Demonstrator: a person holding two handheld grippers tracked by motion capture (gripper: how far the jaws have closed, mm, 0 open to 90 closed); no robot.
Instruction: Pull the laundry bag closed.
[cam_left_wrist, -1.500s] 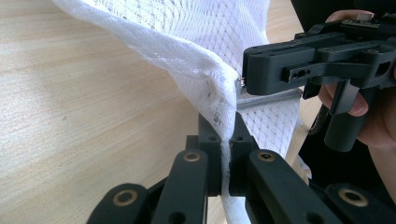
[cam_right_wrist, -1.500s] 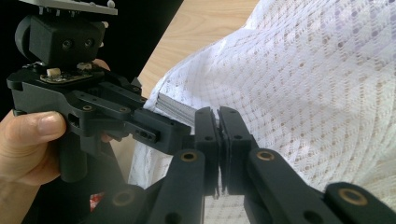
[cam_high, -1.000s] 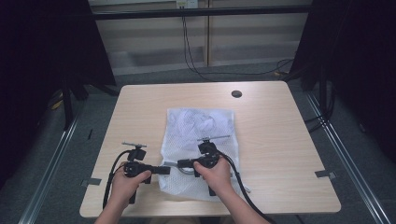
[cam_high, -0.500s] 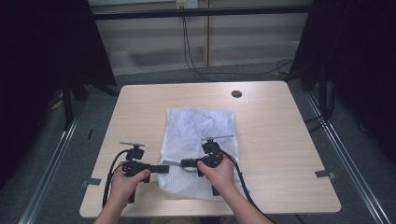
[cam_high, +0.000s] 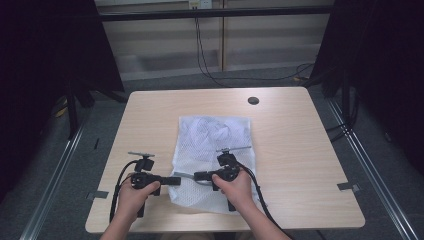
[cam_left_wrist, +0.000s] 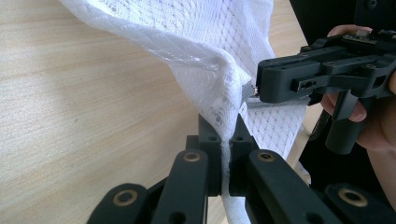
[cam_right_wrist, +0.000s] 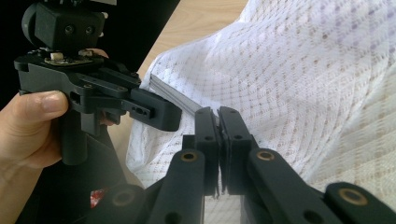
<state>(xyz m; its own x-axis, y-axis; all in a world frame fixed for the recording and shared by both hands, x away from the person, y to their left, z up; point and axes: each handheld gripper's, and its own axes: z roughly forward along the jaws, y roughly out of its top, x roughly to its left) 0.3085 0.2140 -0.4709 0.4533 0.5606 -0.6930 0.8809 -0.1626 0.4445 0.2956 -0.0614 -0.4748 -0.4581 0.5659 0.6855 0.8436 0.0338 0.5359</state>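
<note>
Nearest the table's (cam_high: 300, 150) front edge: left hand-held gripper (cam_high: 176, 180) clamped tight on the white mesh bag (cam_high: 212, 150) at its near left edge, fabric pinched between the closed jaws and pulled up in a fold. Just beside it, tips almost meeting — right hand-held gripper (cam_high: 198, 176), jaws likewise closed, nipping the same raised mesh. Beyond both, rest of the bag spread flat across the middle of the table. Farther still, near the far edge — a small dark round disc (cam_high: 253, 100).
</note>
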